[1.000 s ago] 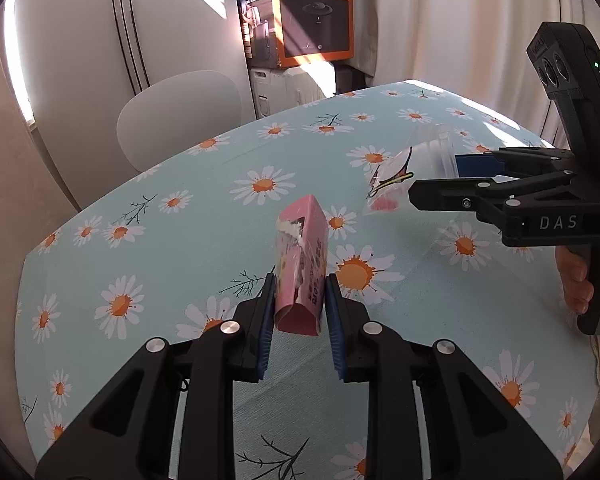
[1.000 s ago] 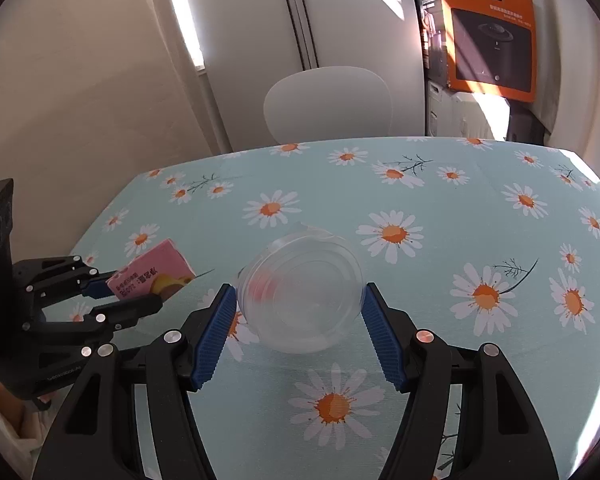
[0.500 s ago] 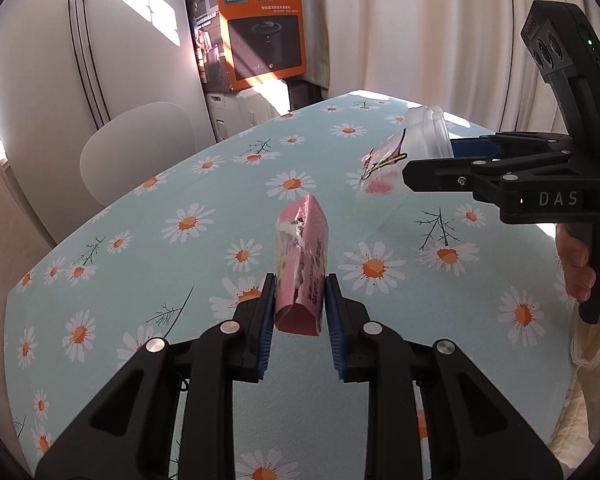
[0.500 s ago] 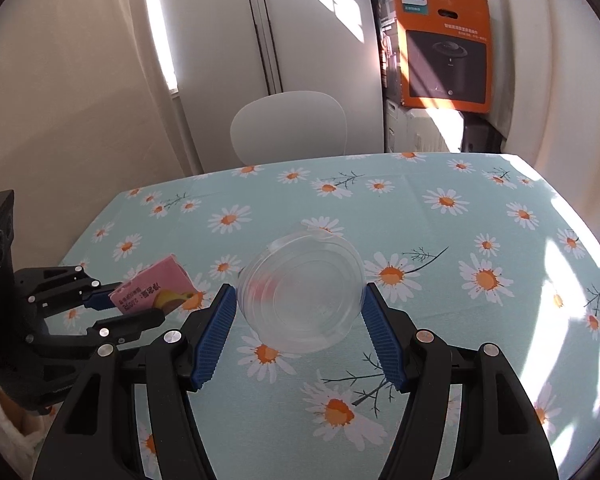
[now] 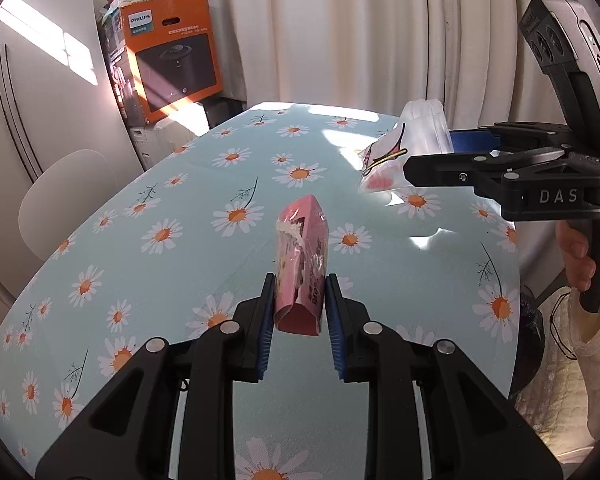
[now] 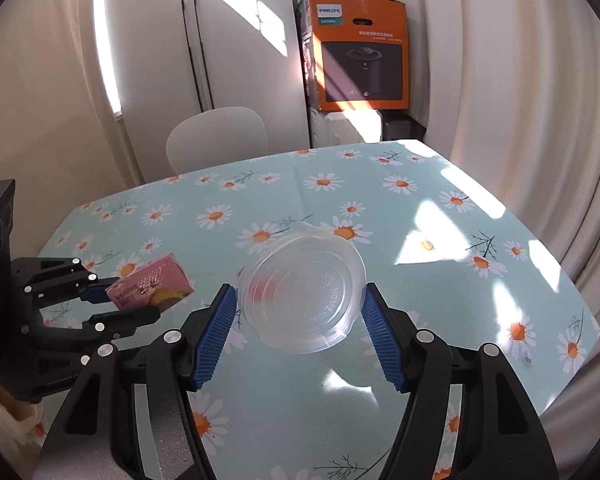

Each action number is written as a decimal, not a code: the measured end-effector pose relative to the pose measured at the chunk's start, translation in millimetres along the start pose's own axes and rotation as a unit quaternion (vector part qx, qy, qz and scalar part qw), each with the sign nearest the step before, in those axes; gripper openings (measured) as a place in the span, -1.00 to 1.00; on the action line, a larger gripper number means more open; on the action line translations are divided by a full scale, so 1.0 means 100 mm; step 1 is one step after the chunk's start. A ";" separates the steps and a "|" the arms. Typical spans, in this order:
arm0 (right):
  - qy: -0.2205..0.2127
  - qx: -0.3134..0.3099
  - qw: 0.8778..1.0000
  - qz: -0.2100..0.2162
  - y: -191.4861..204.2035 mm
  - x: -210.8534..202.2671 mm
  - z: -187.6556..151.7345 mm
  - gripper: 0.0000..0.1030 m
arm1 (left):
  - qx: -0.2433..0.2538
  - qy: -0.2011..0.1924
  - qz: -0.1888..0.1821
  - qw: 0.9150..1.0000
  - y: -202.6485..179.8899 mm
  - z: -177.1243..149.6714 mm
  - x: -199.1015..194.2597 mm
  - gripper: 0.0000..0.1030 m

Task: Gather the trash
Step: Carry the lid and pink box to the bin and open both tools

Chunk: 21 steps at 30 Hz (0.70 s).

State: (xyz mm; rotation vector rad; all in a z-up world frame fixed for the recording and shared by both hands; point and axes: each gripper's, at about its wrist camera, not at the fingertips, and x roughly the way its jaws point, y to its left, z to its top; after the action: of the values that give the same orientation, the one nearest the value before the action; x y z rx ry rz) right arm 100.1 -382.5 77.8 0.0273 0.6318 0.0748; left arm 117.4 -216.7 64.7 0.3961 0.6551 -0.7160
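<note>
Fingers of left gripper (image 5: pixel 300 300) pinch pink carton (image 5: pixel 302 260); right gripper (image 6: pixel 300 320) seemingly clamps clear cup (image 6: pixel 304 292).

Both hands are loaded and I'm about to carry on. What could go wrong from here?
1. The clear plastic cup sits between the right gripper pads only at its sides; it could slip or crush.
2. The left gripper pinches just the pink carton near end, so it might pivot out.
</note>
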 end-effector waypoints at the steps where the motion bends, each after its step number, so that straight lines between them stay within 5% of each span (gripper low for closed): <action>1: -0.002 0.004 1.000 -0.006 -0.07 -0.07 -0.03 0.18 | 0.006 0.000 -0.007 1.000 -0.08 0.03 0.02 -0.51; 11: -0.018 0.041 0.996 -0.079 -0.71 -0.76 -0.48 0.18 | 0.077 -0.004 -0.080 0.994 -0.98 0.22 0.20 -0.51; 21: -0.029 0.100 0.980 -0.168 -1.34 -1.51 -1.15 0.18 | 0.122 -0.001 -0.205 0.971 -1.98 0.25 0.29 -0.51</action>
State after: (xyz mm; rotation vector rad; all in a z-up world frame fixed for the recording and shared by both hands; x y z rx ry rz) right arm -81.2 -527.2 66.9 0.1162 0.5770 -0.3157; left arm 3.5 -382.1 41.1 0.4911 0.6559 -1.1975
